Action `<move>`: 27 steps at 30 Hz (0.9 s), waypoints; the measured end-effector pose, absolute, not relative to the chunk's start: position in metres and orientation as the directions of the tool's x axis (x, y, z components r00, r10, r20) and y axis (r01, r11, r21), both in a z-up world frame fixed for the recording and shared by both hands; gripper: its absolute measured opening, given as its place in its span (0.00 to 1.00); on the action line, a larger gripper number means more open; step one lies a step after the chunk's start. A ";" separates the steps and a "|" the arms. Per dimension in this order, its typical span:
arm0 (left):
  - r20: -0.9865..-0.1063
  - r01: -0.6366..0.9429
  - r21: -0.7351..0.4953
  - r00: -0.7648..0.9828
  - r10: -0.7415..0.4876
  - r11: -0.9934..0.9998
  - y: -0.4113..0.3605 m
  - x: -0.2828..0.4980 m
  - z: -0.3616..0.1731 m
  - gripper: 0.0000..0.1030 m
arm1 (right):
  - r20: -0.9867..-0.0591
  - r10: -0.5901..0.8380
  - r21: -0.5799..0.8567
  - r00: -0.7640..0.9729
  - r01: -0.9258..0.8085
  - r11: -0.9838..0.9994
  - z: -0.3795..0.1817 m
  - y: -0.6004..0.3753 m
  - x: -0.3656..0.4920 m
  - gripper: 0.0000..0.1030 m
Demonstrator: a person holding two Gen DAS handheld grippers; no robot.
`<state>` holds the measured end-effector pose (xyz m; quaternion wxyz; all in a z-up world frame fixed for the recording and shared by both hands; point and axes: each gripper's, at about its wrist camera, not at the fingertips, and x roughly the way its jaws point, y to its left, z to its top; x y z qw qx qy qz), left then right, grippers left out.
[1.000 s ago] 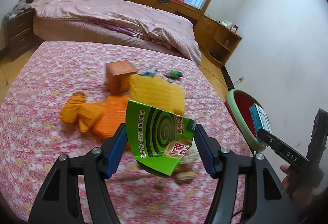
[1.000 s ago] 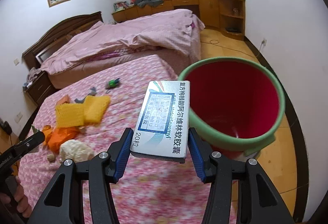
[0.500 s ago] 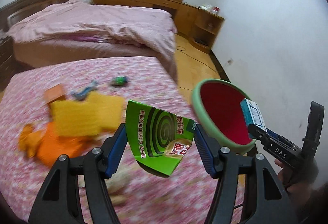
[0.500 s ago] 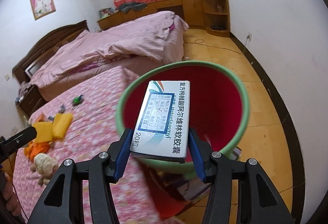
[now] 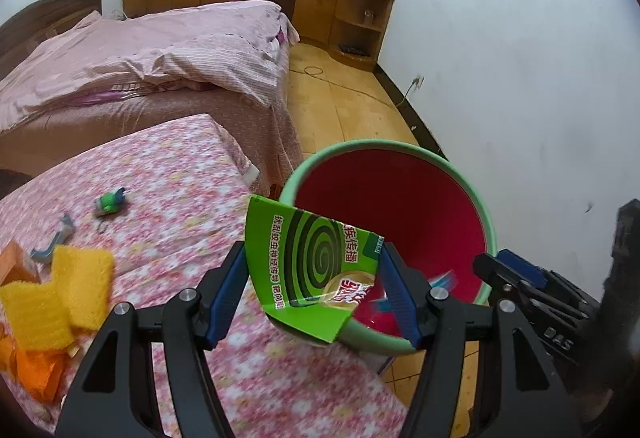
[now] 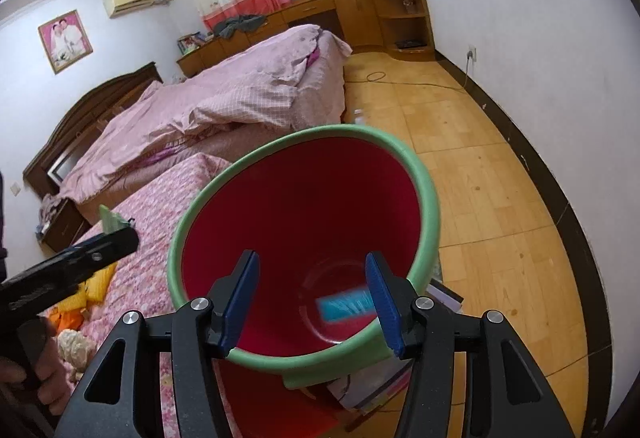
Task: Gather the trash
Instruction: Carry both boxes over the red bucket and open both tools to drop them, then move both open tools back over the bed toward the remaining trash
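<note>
The white-and-blue cardboard medicine box had left the right gripper, whose jaws gaped empty, and sat blurred in the red plastic bin with green rim. The left gripper clamped the torn green mosquito-coil carton at the bin's near rim (bin just beyond).

Red bin mouth unobstructed; only its green rim blocks.

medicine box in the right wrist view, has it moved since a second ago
Yes. It has left the right gripper, whose fingers now stand empty, and shows as a blurred medicine box down inside the red bucket, near its bottom.
</note>
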<state>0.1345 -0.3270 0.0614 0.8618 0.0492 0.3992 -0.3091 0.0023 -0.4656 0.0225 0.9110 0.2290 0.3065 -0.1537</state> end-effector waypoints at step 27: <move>-0.770 0.499 -0.154 0.479 -0.420 0.852 -0.339 0.136 0.055 0.78 | -0.616 -0.115 0.370 0.780 0.414 0.832 0.018 -0.478 -0.001 0.55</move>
